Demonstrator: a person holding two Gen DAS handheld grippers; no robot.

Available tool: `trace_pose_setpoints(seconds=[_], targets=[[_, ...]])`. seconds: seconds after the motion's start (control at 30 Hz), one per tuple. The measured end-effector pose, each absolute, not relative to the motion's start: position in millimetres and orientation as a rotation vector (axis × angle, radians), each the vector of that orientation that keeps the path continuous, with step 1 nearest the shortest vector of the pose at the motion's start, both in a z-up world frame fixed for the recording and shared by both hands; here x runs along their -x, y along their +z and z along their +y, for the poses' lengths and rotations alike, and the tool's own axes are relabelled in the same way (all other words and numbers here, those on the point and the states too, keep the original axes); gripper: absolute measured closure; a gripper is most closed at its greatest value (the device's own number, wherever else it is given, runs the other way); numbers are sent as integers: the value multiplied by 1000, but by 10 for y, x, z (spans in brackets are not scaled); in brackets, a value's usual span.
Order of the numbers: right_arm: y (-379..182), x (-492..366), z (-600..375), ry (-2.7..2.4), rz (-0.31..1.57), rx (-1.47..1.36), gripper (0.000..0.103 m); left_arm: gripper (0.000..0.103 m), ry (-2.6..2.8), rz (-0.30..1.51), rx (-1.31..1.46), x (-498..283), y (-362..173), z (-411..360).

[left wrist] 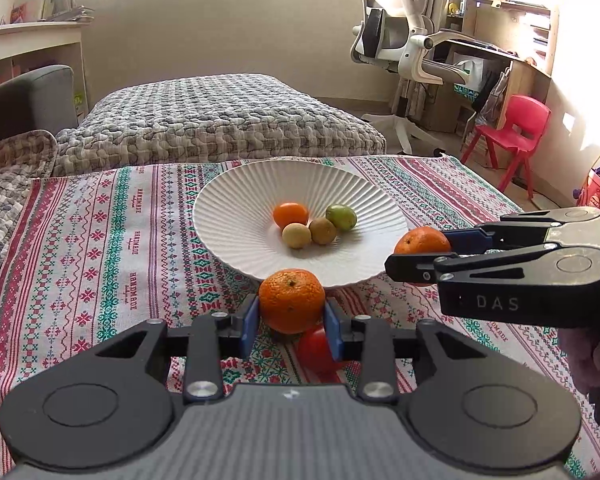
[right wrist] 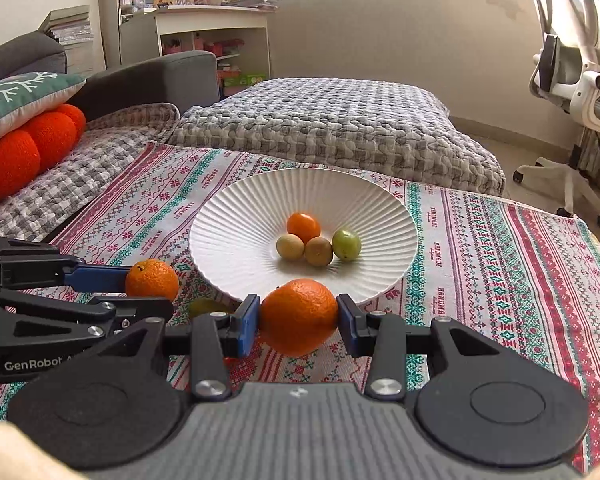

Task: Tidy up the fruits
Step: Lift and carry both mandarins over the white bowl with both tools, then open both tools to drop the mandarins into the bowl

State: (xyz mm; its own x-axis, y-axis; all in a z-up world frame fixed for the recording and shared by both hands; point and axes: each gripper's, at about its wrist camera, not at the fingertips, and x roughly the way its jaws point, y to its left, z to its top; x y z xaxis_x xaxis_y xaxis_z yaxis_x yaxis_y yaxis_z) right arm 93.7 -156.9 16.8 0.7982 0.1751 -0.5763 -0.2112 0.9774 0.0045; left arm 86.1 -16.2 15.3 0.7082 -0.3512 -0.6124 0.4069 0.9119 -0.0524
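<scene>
A white ribbed bowl [left wrist: 236, 204] [right wrist: 228, 220] sits on the patterned tablecloth and holds a small orange [left wrist: 290, 214], two brownish fruits and a green one [left wrist: 341, 217]. My left gripper [left wrist: 291, 318] is shut on a mandarin [left wrist: 291, 300], held just in front of the bowl's near rim; it also shows in the right wrist view [right wrist: 152, 280]. My right gripper [right wrist: 298, 318] is shut on another mandarin [right wrist: 299, 316], beside the bowl's near rim; it also shows in the left wrist view [left wrist: 422, 242]. A red fruit [left wrist: 316, 350] lies on the cloth under the left gripper.
A yellow-green fruit [right wrist: 204, 307] lies on the cloth by the bowl, partly hidden. A quilted ottoman [left wrist: 220, 120] stands beyond the table. A sofa with cushions [right wrist: 28, 140] is at the left, an office chair [left wrist: 400, 40] and a red child's chair [left wrist: 516, 128] at the right.
</scene>
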Motion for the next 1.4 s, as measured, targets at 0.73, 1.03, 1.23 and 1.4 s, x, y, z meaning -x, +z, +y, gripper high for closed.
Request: trace_pose_setpoints(seconds=[0.73, 1.03, 1.23, 1.4], targets=[[58, -1598, -1884, 237, 634, -7, 65, 76, -446, 664, -124, -1468, -39, -563], [-16, -1734, -1903, 252, 643, -18, 65, 76, -465, 674, -143, -1577, -144, -593], [-42, -1794, -1905, 249, 641, -35, 65, 75, -481, 665, -147, -1607, -178, -631], [-47, -1808, -1893, 247, 641, -41, 63, 70, -489, 662, -139, -1610, -183, -631]])
